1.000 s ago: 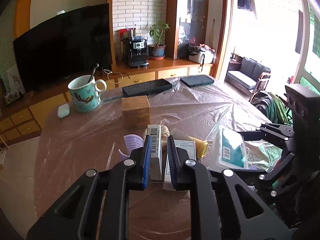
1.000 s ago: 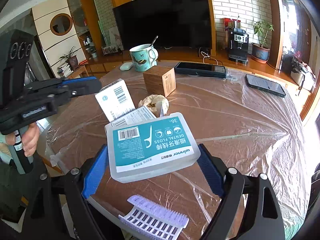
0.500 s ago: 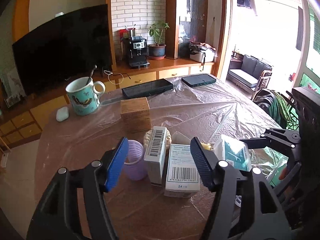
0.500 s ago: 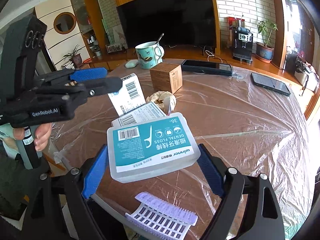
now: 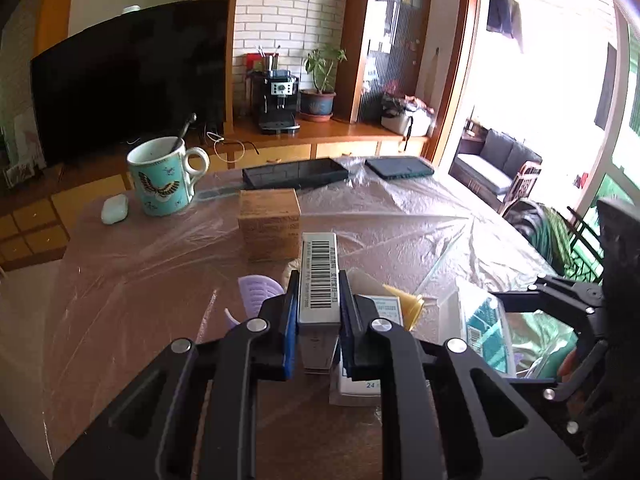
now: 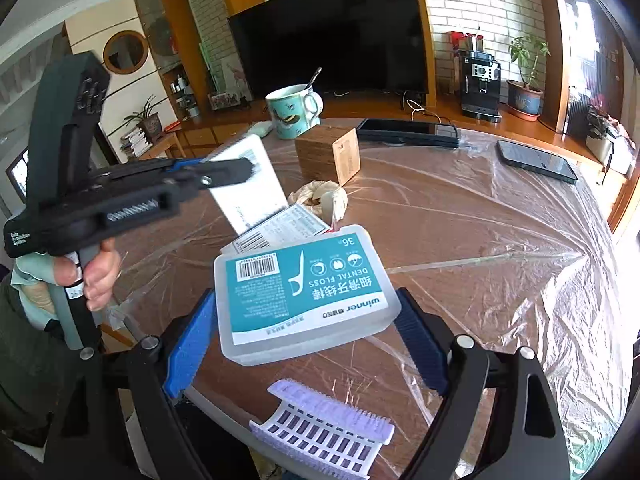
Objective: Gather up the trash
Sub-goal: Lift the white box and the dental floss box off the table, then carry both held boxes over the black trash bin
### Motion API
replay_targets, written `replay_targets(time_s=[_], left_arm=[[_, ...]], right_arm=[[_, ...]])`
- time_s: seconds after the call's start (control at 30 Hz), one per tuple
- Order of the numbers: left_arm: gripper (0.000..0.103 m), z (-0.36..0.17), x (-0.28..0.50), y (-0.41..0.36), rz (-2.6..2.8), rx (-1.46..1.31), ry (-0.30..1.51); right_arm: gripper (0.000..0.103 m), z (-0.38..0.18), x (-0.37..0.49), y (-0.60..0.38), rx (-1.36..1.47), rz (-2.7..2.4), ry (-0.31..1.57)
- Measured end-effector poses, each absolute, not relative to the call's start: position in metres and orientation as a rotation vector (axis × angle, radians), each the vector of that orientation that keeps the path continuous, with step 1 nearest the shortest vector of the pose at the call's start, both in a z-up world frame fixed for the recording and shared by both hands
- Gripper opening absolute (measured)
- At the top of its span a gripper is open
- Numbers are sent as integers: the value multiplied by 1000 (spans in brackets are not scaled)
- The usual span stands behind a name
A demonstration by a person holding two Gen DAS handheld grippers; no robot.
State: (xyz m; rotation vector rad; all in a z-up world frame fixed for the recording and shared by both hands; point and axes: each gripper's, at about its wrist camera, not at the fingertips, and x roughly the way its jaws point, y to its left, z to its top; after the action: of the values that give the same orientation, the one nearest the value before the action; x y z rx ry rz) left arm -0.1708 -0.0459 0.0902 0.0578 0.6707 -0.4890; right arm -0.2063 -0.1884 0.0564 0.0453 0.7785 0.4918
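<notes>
**Kid:** What do you see from the left side?

**Me:** The left gripper (image 5: 319,312) is squeezing a thin white box with a barcode (image 5: 319,276). Its blue pads (image 5: 291,320) press on both long sides of the box. The box sticks out past the fingertips and points toward the brown carton (image 5: 269,224). It looks lifted a bit off the table (image 5: 120,300).

**Kid:** So what step is that?

**Me:** I think it is the picking-up step. The box is caught. Next it needs to go up and over to a bin. I can't see a bin here.

**Kid:** Is more trash there?

**Me:** Yes. Under the fingers lies another white box (image 5: 360,384), and a purple plastic thing (image 5: 256,292) sits just to the left.

**Kid:** Now the right side?

**Me:** The right gripper (image 6: 304,328) has a dental floss case (image 6: 300,292) between its wide-apart fingers. The left pad (image 6: 188,344) touches the case. The right pad (image 6: 420,344) sits just beside the other end, and I can't be sure it presses. The case looks held up off the table, tipped a little.

**Kid:** And the other box?

**Me:** It is up to the left, tilted, in the other gripper. A crumpled paper ball (image 6: 320,196) lies on the table behind it. Both hands must lift slowly so nothing slips.
</notes>
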Motion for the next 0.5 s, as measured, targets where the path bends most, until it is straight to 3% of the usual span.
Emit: replay_targets(time_s=[0.5], left_arm=[[19, 118, -219, -27, -480, 39, 617]], right_arm=[[85, 75, -227, -191, 14, 508, 742]])
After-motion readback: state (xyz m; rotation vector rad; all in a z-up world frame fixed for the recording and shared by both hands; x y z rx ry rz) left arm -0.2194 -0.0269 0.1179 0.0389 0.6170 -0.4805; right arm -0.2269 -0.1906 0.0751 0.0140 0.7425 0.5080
